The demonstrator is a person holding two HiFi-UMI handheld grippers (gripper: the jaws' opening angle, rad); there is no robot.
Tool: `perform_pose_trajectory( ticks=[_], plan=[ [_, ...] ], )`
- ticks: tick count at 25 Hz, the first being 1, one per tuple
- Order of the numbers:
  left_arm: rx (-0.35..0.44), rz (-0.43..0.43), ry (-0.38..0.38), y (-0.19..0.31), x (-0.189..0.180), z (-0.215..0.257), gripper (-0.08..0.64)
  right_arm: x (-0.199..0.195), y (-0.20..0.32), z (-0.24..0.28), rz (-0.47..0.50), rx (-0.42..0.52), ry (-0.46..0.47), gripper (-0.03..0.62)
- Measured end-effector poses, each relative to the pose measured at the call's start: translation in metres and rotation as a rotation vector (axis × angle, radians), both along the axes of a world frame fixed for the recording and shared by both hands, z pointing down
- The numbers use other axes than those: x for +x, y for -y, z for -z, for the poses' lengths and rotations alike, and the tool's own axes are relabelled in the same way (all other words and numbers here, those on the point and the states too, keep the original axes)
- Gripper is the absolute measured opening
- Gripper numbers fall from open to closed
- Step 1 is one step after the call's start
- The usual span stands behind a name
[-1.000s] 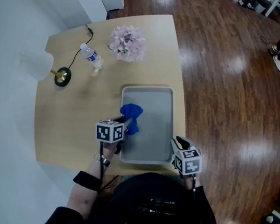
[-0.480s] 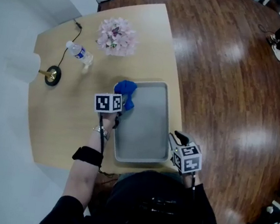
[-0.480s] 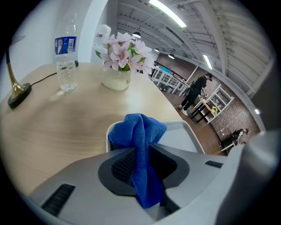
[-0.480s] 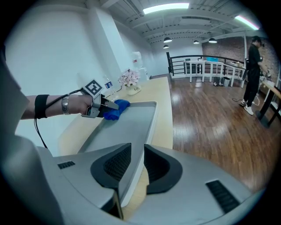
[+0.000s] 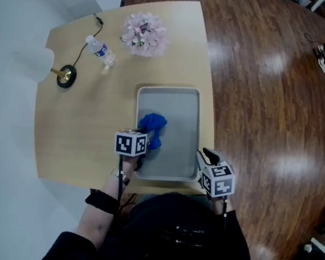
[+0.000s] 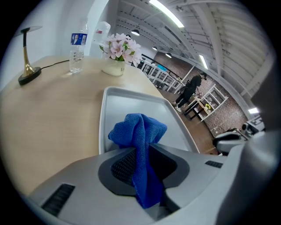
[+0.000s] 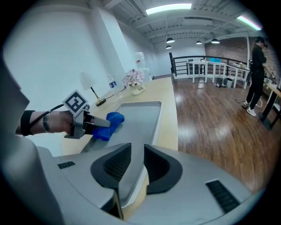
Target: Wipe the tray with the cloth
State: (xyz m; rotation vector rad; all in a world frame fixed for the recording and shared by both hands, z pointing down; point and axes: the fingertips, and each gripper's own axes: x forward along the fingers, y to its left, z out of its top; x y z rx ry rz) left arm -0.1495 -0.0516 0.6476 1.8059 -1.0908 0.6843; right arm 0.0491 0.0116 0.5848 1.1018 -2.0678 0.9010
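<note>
- Grey rimmed tray lies flat, lengthwise.
- Bunched blue cloth rests on its left half, pinched by the left gripper.

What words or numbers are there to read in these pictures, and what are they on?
Nothing here can be read as words or numbers.
On the water bottle: a blue label, its print too small to read.
On the marker cube of the left claw: black-and-white squares, no letters.
On the other cube, of the right claw: the same kind of squares.
</note>
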Motion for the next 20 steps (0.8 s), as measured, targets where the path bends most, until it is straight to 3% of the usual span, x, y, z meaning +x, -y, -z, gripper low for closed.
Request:
perform_pose_trajectory(
  ticks=[7, 12, 16, 20],
  plan=[
    [-0.067, -0.045, -0.043, -0.109, 0.022, -0.004, 0.098, -0.008, -0.017, -0.004, 0.020, -0.006, 0.005, 0.101],
    [-0.108, -0.035, -0.064, -0.151, 0.031, -0.007, 0.098, -0.016, -0.024, -0.006, 0.049, -0.008, 0.007, 0.101],
    [-0.085, -0.013, -0.091, -0.131, 0.033, 0.001, 0.098, -0.016, -0.021, -0.002, 0.051, 0.001, 0.012, 0.101],
    [0.013, -0.004, -0.087, -0.052, 0.040, 0.018, 0.098, -0.001, -0.014, 0.000, 0.033, 0.011, 0.012, 0.101]
  ],
)
